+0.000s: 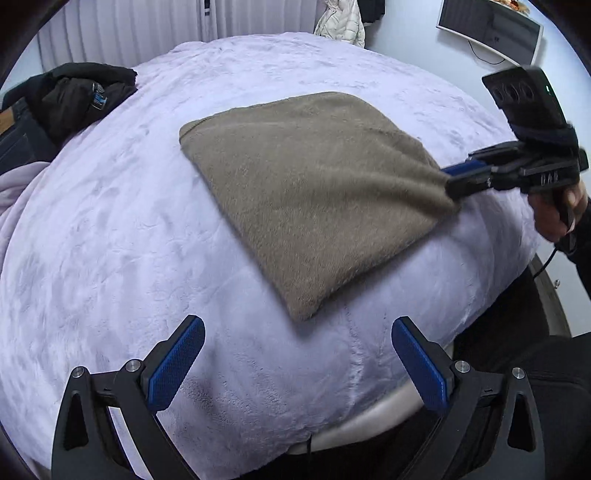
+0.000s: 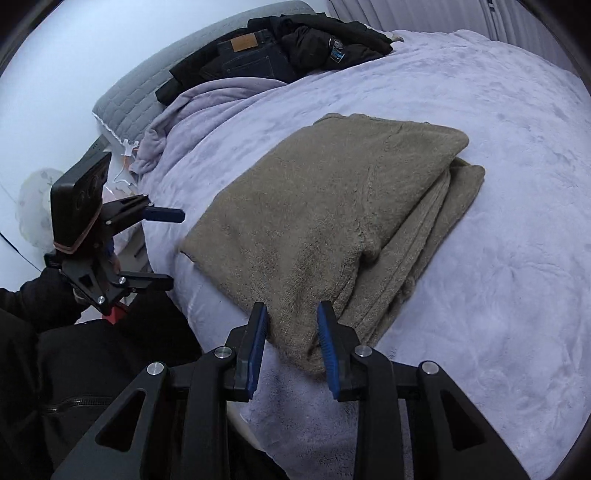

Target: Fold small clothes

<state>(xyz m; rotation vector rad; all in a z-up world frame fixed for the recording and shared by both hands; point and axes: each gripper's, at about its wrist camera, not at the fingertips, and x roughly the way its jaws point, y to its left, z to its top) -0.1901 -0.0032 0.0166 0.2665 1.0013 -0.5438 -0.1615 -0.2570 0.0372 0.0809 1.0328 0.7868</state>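
Note:
A folded tan fleece garment (image 1: 314, 192) lies on the lavender bedspread (image 1: 110, 240); it also shows in the right wrist view (image 2: 325, 206), folded in layers. My right gripper (image 2: 291, 332) is shut on the garment's near corner, and shows in the left wrist view (image 1: 452, 184) pinching that corner at the right. My left gripper (image 1: 297, 354) is open and empty, just short of the garment's near tip; in the right wrist view it (image 2: 166, 240) hangs off the bed's left edge, apart from the cloth.
A pile of dark clothes and jeans (image 2: 280, 48) lies at the head of the bed, also seen in the left wrist view (image 1: 62, 99). A grey pillow (image 2: 147, 88) sits beside it. A monitor (image 1: 491, 29) hangs on the far wall. The bed edge runs near me.

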